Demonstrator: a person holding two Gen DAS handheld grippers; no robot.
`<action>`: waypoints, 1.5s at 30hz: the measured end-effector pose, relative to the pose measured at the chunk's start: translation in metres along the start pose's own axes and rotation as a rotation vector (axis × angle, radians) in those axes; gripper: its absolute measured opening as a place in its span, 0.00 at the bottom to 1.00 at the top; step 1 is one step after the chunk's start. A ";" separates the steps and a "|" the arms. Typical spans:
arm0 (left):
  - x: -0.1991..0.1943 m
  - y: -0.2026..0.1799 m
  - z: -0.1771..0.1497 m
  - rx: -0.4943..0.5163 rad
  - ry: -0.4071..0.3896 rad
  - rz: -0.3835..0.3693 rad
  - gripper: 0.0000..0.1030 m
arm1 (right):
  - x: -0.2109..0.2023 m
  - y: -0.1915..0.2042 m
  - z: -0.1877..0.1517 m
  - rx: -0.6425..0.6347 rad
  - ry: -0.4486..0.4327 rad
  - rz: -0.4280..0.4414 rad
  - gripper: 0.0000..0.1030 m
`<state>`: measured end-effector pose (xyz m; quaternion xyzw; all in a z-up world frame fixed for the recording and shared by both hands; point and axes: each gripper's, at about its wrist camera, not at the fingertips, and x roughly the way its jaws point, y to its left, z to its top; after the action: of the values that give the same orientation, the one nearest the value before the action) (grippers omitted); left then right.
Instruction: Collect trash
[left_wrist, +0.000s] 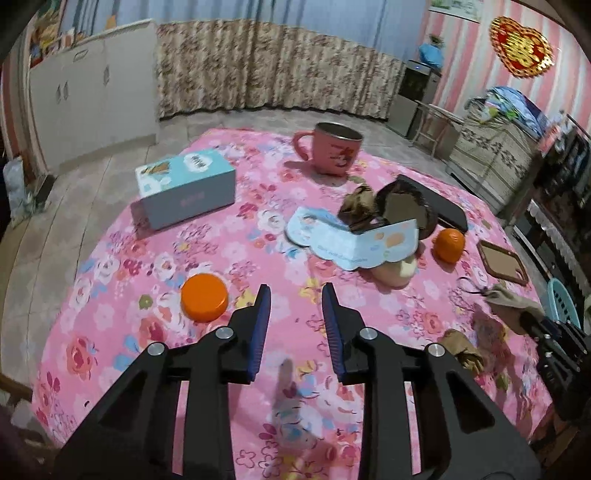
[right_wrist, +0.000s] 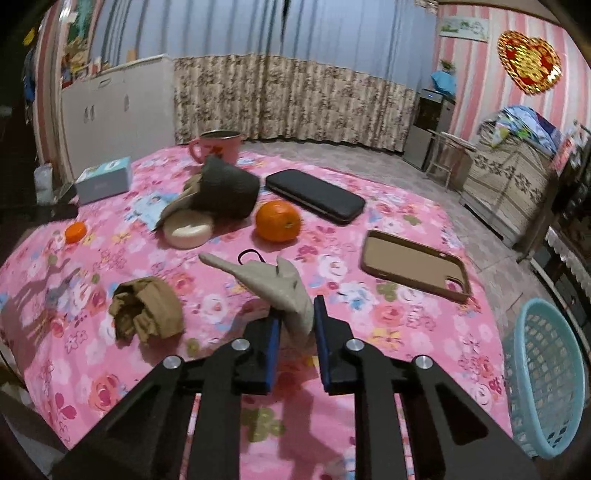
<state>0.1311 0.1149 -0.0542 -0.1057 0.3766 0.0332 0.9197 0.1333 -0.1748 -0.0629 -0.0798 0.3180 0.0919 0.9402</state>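
black tool (left_wrist: 295, 295), blue pads (left_wrist: 260, 325)

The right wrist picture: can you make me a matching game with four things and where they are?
Things:
1. crumpled grey paper
2. orange
3. phone case
4. blue basket

Places:
A. beside the table, at the right edge
B. lying flat with its open side up, on the right of the tablecloth
C. pinched between the right tongs
D. in front of the black wallet

Pairs: 1-C, 2-D, 3-B, 4-A
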 end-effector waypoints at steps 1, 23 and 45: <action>0.001 0.003 0.000 -0.008 0.002 0.011 0.29 | 0.000 -0.004 0.001 0.013 -0.002 0.000 0.18; 0.021 0.073 0.011 -0.124 0.051 0.243 0.76 | -0.003 -0.036 0.004 0.125 -0.004 0.027 0.18; 0.049 0.037 0.006 0.037 0.086 0.157 0.38 | -0.009 -0.038 0.004 0.141 -0.028 0.030 0.18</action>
<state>0.1645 0.1518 -0.0905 -0.0600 0.4232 0.0938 0.8992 0.1374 -0.2121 -0.0505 -0.0075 0.3115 0.0846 0.9465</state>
